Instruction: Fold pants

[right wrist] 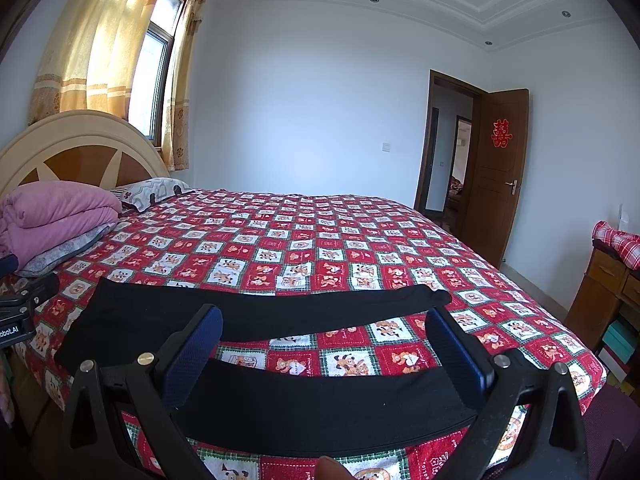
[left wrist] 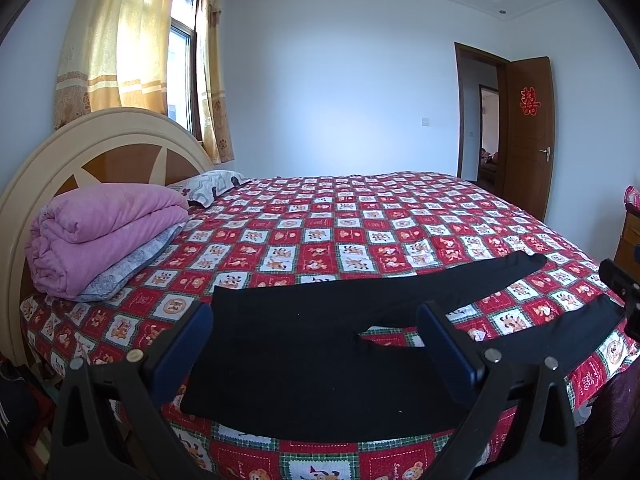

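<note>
- Black fabric pants [left wrist: 304,344] lie flat, legs spread rightward, on the near edge of the red patterned bed [left wrist: 360,220].
- Left gripper [left wrist: 316,332] and right gripper [right wrist: 324,340] hover wide apart, empty.

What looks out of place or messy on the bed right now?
Nothing is spilled or damaged. The black pants lie flat and unfolded near the bed's front edge, legs splayed apart in a V rather than lined up. The pink quilt is folded tidily by the headboard. Both grippers, left and right, are open above the pants.
</note>
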